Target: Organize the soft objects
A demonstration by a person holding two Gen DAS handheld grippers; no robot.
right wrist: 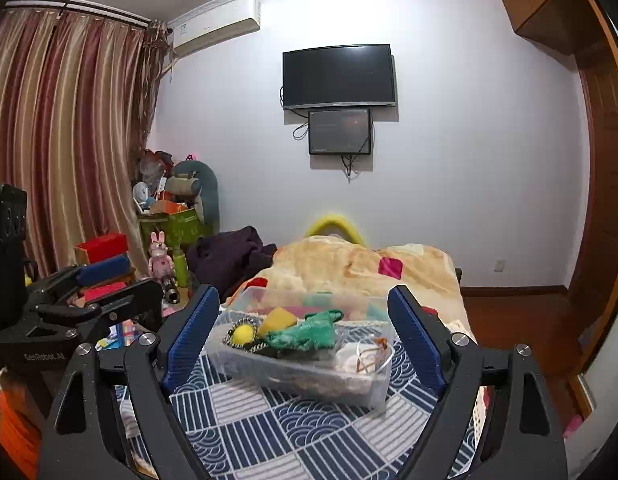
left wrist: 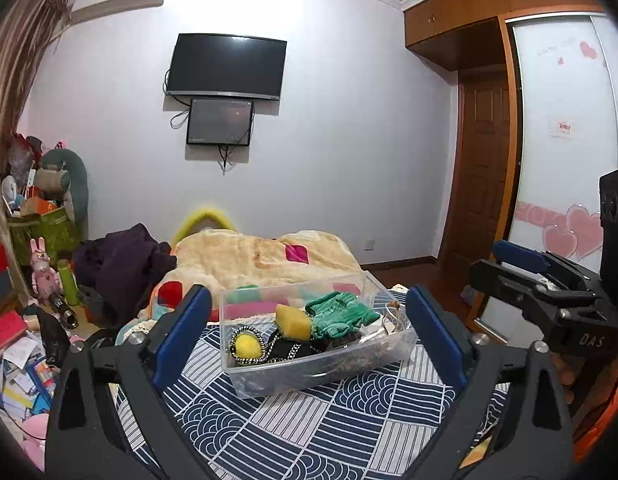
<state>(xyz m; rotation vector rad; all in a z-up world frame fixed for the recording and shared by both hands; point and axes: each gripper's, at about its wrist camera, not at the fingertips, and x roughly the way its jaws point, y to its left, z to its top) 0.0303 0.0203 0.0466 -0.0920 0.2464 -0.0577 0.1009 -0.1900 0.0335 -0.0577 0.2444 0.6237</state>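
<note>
Left wrist view: clear plastic bin (left wrist: 321, 364) sits on the blue patterned cloth (left wrist: 309, 432), between our spread left gripper (left wrist: 309, 336) fingers. Right gripper (right wrist: 307, 338) also spread, empty. Inside the bin: green knit glove (left wrist: 341, 314), yellow sponge (left wrist: 293, 322), yellow ball (left wrist: 248, 346). We'd judge all light and squashy; pinch the glove mid-fabric. The bin's walls look slick.

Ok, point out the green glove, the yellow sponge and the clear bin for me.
green glove (left wrist: 341, 314), left wrist view, middle of the cuff
yellow sponge (left wrist: 293, 322), left wrist view, front face
clear bin (left wrist: 309, 376), left wrist view, front wall
</note>
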